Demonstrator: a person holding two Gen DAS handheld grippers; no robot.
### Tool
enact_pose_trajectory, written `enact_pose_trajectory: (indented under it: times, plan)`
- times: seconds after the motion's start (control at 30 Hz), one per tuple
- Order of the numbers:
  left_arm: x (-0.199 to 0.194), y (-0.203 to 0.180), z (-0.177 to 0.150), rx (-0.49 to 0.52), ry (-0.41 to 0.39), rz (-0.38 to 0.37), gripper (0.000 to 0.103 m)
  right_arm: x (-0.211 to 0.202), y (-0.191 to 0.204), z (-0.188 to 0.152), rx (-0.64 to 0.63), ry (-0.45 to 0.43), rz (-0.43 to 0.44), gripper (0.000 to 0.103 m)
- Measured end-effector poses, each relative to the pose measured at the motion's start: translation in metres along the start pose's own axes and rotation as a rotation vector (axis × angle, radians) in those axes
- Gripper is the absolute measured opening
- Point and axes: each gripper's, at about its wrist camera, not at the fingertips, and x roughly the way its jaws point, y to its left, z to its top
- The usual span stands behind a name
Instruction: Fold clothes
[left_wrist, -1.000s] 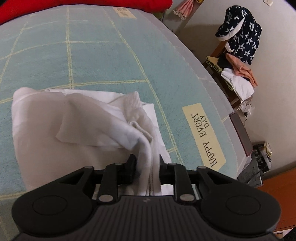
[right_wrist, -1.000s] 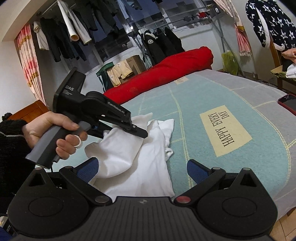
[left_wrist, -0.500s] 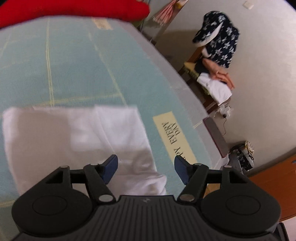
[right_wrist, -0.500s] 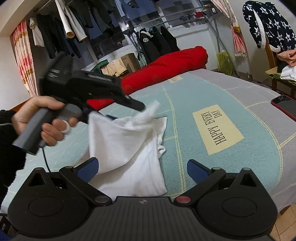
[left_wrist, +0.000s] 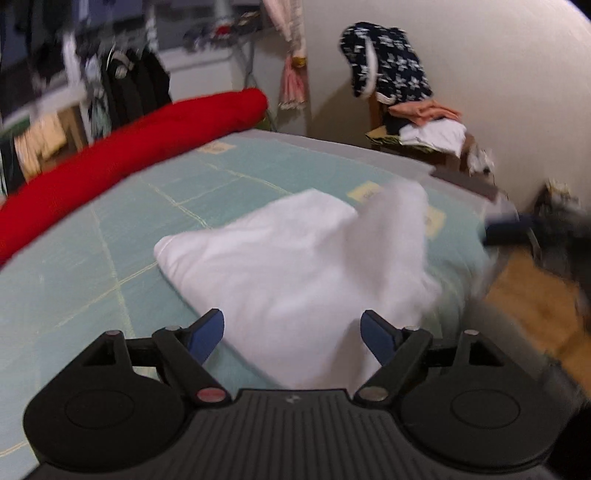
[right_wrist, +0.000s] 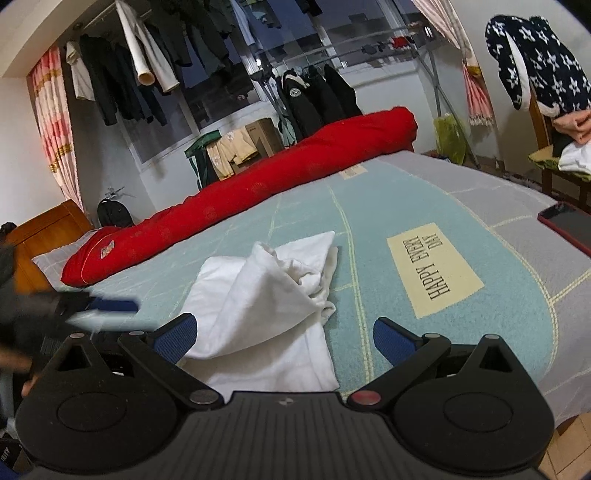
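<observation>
1. Left gripper (left_wrist: 292, 331): blue-padded fingers spread wide, nothing between them; the view is motion-blurred.
2. Right gripper (right_wrist: 284, 338): fingers spread wide too, nothing gripped, hovering over the near edge of the bed.
3. White garment (right_wrist: 266, 295) lies on the teal bedspread (right_wrist: 388, 199), partly folded; one flap is peaked up in the middle, bunched fabric at its right side.
4. In the left wrist view the same garment (left_wrist: 295, 258) sits just ahead of the open fingers, lower edge running down between them; whether cloth touches the pads cannot be told because of blur.
5. In the right wrist view the left gripper appears as a dark blurred shape with one blue finger (right_wrist: 110, 305) at the left, beside the garment and apart from it.
6. Cream "HAPPY EVERY DAY" patch (right_wrist: 434, 268) on the bedspread, right of the garment, not touching.
7. Red bolster (right_wrist: 258, 184) lies along the far side of the bed.
8. Phone (right_wrist: 567, 227) at the bed's right edge.
9. Chair with star-print garment (right_wrist: 535, 62) by the wall.
</observation>
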Motion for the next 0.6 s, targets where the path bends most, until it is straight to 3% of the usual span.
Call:
enact_pose_trajectory:
  times: [0.1, 0.3, 0.5, 0.6]
  plan:
    - [-0.001, -0.023, -0.020, 0.086, -0.023, 0.071, 0.087, -0.002, 0.002, -0.001, -0.007, 0.002, -0.004, 0.103]
    - [0.047, -0.054, -0.026, 0.191, -0.070, 0.264, 0.087, -0.005, 0.011, -0.003, -0.029, 0.012, 0.002, 0.103]
    - [0.059, -0.059, -0.024, 0.327, -0.066, 0.418, 0.088, -0.009, 0.013, -0.001, -0.051, 0.004, -0.019, 0.103]
    - [0.054, -0.044, -0.033, 0.311, -0.024, 0.456, 0.088, -0.002, 0.011, -0.003, -0.045, 0.023, -0.017, 0.103]
